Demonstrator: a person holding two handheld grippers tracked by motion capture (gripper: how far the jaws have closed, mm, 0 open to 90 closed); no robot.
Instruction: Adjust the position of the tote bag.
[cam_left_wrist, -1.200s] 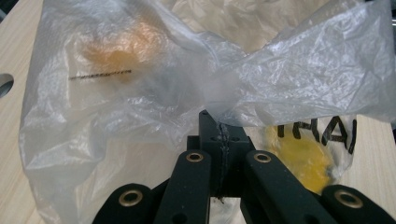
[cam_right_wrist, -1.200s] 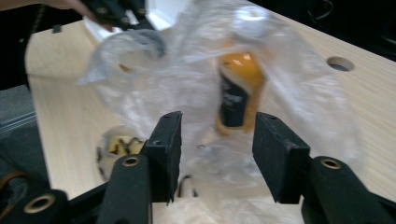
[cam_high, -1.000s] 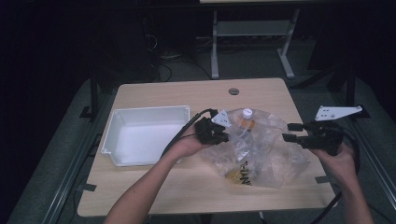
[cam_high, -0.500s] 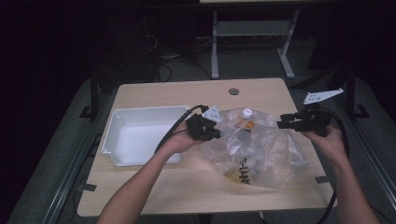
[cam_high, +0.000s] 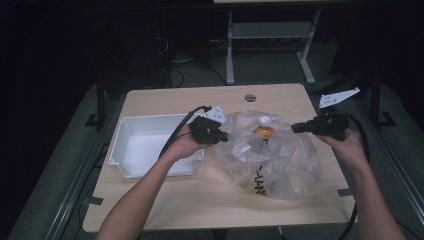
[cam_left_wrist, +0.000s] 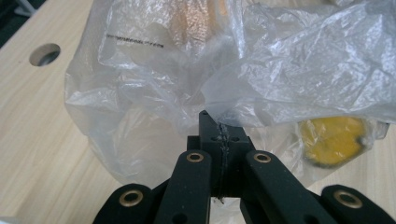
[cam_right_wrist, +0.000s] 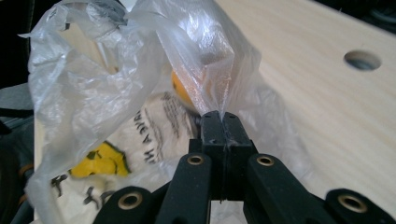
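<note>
A crumpled clear plastic bag (cam_high: 280, 160) with black print lies on the wooden table (cam_high: 175, 200). Inside it an orange round thing (cam_high: 263, 132) shows through the film. My left gripper (cam_high: 225, 136) is shut on the bag's left edge. In the left gripper view its jaws (cam_left_wrist: 219, 128) pinch the film (cam_left_wrist: 303, 70), beside a yellow patch (cam_left_wrist: 334, 140). My right gripper (cam_high: 295, 128) holds the bag's right edge. Its jaws (cam_right_wrist: 223, 119) have just been closing and now pinch a fold of the bag (cam_right_wrist: 93, 79), near the orange thing (cam_right_wrist: 180, 88).
An empty white tray (cam_high: 122, 150) stands left of the bag, under my left wrist. A round cable hole (cam_high: 250, 97) sits in the table's far middle. Bare wood lies along the front edge. A grey frame stands on the floor beyond the table.
My right gripper moved up and in toward the bag and closed on its right edge. My left gripper drew a little to the left with the film, so the bag's top is stretched between them.
</note>
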